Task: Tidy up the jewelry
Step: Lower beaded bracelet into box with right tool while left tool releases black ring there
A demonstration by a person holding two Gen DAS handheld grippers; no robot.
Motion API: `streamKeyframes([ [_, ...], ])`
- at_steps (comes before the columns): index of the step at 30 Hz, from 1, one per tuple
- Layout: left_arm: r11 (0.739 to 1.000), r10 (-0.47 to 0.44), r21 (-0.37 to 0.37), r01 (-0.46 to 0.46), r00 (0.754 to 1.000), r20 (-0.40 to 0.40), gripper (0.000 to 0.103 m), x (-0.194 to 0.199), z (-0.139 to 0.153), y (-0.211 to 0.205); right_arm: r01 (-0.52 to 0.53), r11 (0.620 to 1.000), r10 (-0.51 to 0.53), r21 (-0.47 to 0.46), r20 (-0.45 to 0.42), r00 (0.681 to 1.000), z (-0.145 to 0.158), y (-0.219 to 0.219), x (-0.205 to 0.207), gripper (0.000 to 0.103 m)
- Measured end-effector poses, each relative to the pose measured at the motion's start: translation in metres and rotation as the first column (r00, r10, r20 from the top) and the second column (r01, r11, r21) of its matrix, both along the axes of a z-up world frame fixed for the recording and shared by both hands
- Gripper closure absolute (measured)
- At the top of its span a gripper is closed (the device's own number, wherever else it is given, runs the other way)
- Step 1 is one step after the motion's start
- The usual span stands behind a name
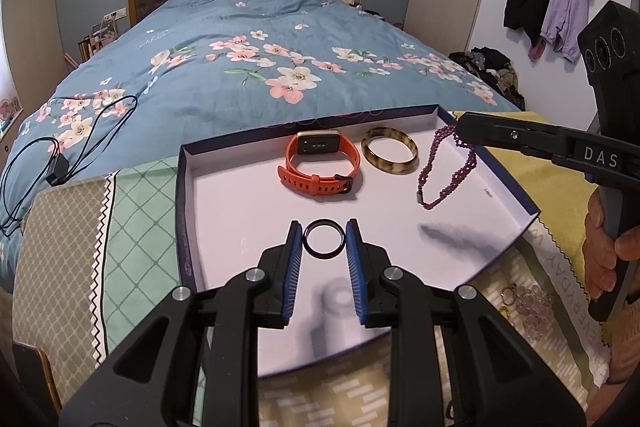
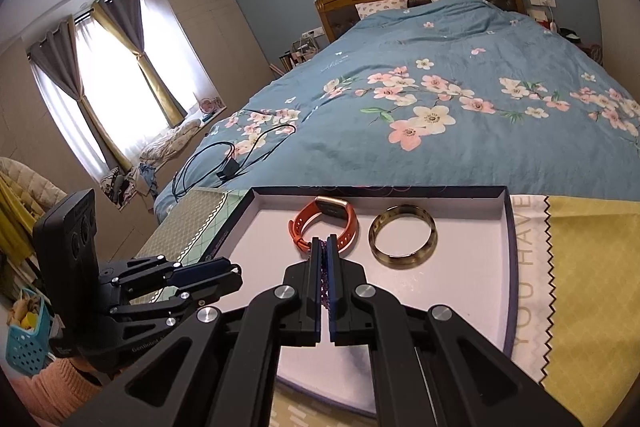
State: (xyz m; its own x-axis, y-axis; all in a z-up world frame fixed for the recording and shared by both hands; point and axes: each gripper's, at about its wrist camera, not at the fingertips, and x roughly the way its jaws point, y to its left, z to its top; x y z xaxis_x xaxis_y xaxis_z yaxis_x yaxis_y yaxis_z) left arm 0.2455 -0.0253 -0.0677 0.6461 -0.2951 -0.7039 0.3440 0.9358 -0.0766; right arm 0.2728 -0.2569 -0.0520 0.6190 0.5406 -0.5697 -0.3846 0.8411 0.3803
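Here, a shallow white tray [image 1: 224, 195] holds an orange smartwatch [image 1: 320, 163] and a tortoiseshell bangle [image 1: 390, 149] along its far side. The right gripper [image 1: 460, 129], reaching in from the right, pinches one end of a purple beaded necklace [image 1: 448, 171]. The left gripper [image 1: 323, 241] holds a black ring [image 1: 323, 239] between its pads, above the near tray floor.

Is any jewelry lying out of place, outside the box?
Yes. A gold ring and pale pink beads lie on the cloth beside the box, while the watch, bangle and necklace are inside.
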Motion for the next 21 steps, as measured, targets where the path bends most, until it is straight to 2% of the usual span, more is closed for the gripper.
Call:
streamKeyframes([
  [8, 1.0, 0.004, 0.015, -0.004, 1.0, -0.007, 0.081, 0.021, -0.003, -0.009, 0.017, 0.999, -0.016, 0.033, -0.024, 1.0, -0.007, 0.003, 0.016, 0.102],
  [21, 0.999, -0.009, 0.048, 0.012, 0.998, -0.059, 0.081, 0.046, -0.024, -0.027, 0.06, 0.998, -0.063, -0.03, -0.107, 0.992, -0.034, -0.01, 0.031, 0.101],
])
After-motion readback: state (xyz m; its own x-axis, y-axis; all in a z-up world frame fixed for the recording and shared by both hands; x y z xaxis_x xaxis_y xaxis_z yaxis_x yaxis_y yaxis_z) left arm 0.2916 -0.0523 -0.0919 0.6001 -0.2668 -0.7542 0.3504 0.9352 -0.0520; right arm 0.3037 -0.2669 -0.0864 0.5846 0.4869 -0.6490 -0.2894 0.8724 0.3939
